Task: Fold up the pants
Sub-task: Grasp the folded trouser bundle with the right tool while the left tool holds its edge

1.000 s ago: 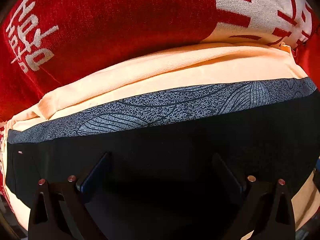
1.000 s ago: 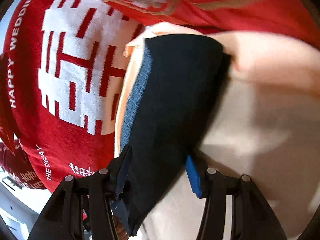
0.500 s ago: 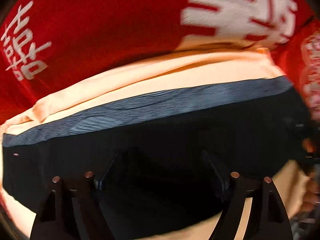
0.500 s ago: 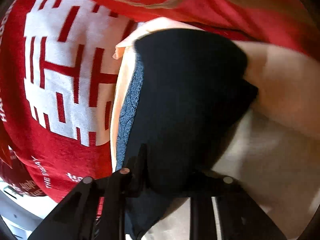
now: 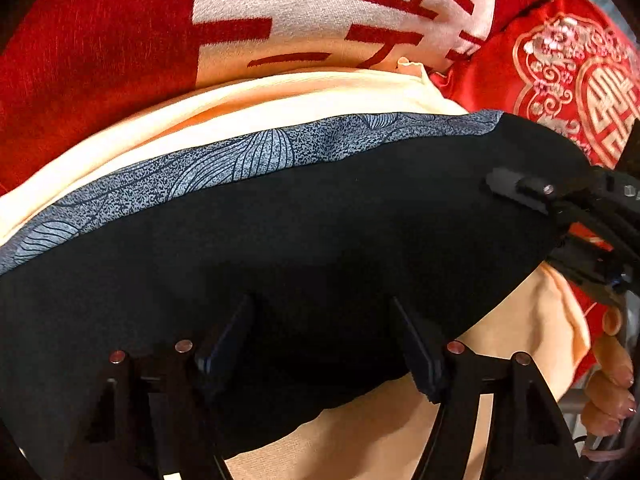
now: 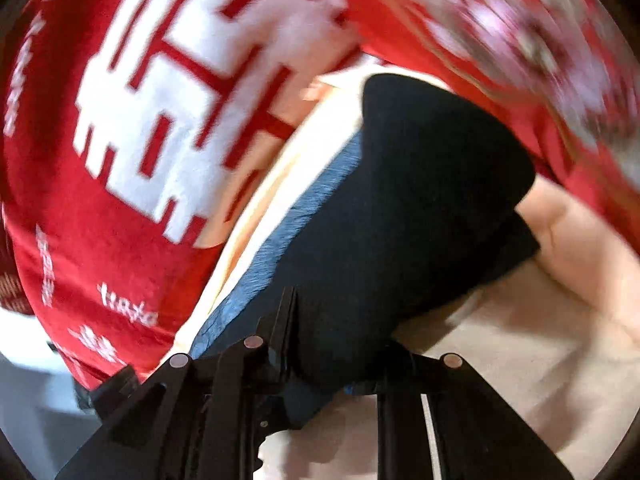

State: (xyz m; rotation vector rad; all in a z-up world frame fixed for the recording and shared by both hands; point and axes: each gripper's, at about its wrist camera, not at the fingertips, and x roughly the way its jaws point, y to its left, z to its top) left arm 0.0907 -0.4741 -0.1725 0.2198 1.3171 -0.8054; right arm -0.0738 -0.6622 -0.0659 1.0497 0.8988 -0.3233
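Biggest thing in sight is the red blanket point(image 5: 100, 72) with the big white character block woven into it, spread under everything; from the right wrist view it fills the upper left point(image 6: 100, 240) and you can make out small white lettering near its edge. On top of that lies a peach-coloured cloth point(image 5: 260, 100), bunched into soft folds, and it shows again pale under the right tool's side point(image 6: 520, 360). The pants point(image 5: 320, 240) sit on that peach cloth: black fabric with a grey-blue leaf-patterned band point(image 5: 240, 156) along the far edge, and they look lifted and bulging rather than lying flat. Off to the right there's a red embroidered cushion point(image 5: 580, 92) with gold and pink scrollwork, very blurred in the other view. The left tool point(image 5: 324, 340) has just been closing in a bit, jaws still fairly wide, with black fabric bunched between the pads; whether the pads actually press on it I can't tell, too dark. The right tool point(image 6: 332, 360) is pinched tight on a fold of the pants point(image 6: 400, 220), fabric ballooning up out of the jaws, and you can see that same tool point(image 5: 560, 208) biting the right edge of the pants from the left wrist view. A few fingertips of the person's right hand point(image 5: 608, 392) peek in at the lower right.
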